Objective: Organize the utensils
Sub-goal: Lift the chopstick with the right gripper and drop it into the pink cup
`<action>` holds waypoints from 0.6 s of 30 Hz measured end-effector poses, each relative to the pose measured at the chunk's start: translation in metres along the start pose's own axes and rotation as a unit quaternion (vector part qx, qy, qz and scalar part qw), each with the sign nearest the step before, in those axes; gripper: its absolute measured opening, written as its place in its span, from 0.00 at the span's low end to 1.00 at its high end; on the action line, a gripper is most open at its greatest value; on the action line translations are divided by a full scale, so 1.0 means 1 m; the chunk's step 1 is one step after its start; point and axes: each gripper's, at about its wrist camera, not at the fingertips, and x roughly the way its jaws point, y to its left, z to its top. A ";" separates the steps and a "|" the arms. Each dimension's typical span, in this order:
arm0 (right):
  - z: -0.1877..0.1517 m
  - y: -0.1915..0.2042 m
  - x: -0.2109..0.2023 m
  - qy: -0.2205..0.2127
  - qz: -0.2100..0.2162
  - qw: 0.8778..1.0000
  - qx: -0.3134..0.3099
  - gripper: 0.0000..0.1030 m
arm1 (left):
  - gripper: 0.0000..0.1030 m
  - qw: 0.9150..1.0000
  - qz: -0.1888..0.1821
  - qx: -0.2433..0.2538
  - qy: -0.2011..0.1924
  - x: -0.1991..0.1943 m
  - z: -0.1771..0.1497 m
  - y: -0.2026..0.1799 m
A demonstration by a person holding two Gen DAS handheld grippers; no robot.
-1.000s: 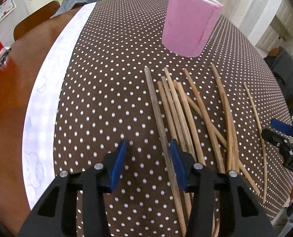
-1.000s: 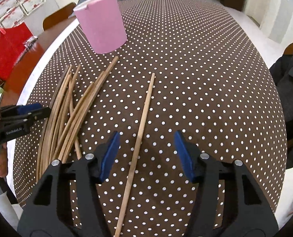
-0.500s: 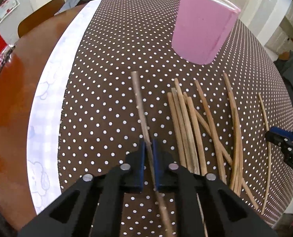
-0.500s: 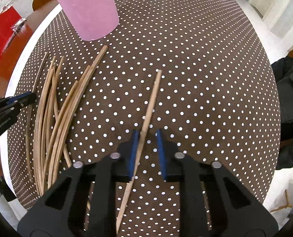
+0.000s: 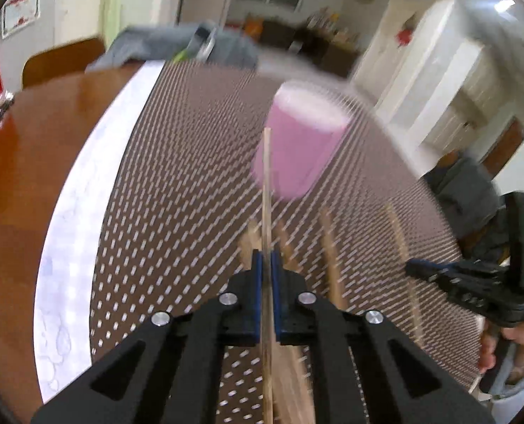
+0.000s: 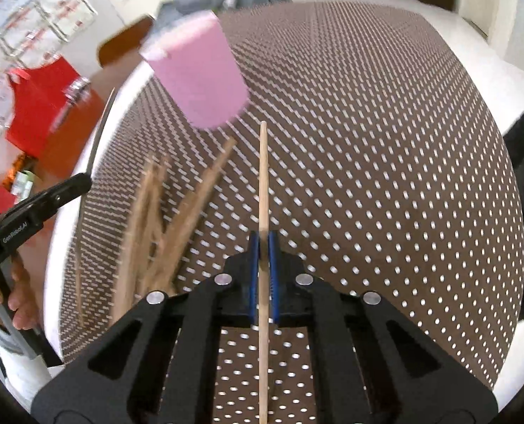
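**Both claws w/ a chopstick each, cup next**

Domestic room, pale walls, cabinets at the back; round wooden worktop (image 5: 25, 183) covered by a brown white-dotted cloth (image 6: 368, 141) w/ a pale border strip. Both views motion-blurred.

Tall pink cylindrical cup (image 5: 299, 148) stands upright on the cloth, open end up, beyond the utensils; prob. the holder they're meant to go into. A loose heap of brown wooden chopsticks (image 6: 163, 226) lies flat on the cloth between the two claws, nearer than the cup, fanned and overlapping, not yet sorted.

Left claw (image 5: 266, 275): blue pads together, clamped on one thin darker wooden chopstick (image 5: 266, 183). Stick runs straight along the claw's axis, far tip pointing at the cup. Seems clear of the cloth, though blur makes that hard to confirm.

Right claw (image 6: 263, 265): also clamped, on a single pale wooden chopstick (image 6: 263, 183), gripped about mid-length so it balances, tip aimed just right of the cup's base. In left view, the right claw sits off to the right edge w/ the person's hand behind it.

Judgement: one stick per claw, each held in line w/ the fingers, suits dropping them end-first into the cup. Risk: thin sticks could pivot in the pads, or a tip could nudge the light cup over.
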 end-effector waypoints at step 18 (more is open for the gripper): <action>0.062 0.042 -0.103 -0.289 0.061 0.955 -0.026 0.06 | 0.05 0.945 -0.064 0.036 -0.318 -0.056 0.068 -0.064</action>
